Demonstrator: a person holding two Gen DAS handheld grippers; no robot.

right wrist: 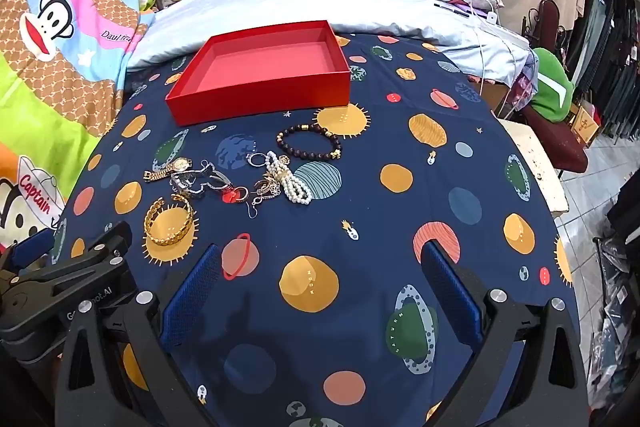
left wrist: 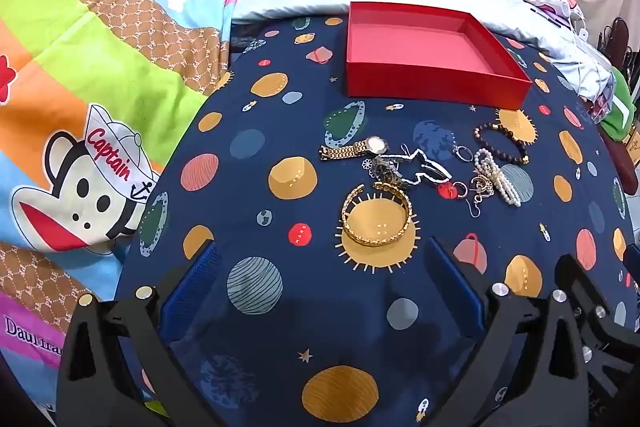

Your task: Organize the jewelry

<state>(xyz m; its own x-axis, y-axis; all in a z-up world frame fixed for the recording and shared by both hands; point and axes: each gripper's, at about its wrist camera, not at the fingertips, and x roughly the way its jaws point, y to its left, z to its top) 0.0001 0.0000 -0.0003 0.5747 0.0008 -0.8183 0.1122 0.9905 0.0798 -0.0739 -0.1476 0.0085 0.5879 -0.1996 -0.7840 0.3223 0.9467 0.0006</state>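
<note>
Left wrist view: the left gripper (left wrist: pixel 324 279) hangs over the navy cloth (left wrist: pixel 256 267), its blue fingers wide apart and holding nothing. Just ahead lies a gold bangle (left wrist: pixel 376 217). Beyond it the jewelry sits in a loose cluster: gold watch (left wrist: pixel 356 148), dark watch (left wrist: pixel 387 169), pearls (left wrist: pixel 496 175) and bead bracelet (left wrist: pixel 504 141). The red box (left wrist: pixel 432 55) stands behind them.

Right wrist view: the right gripper (right wrist: pixel 320 279) is also spread open and empty. The bangle (right wrist: pixel 170 221) lies ahead to the left, pearls (right wrist: pixel 290 181) and bead bracelet (right wrist: pixel 310 143) farther on, near the box (right wrist: pixel 264 73). The left gripper (right wrist: pixel 80 267) shows at the left edge.
</note>
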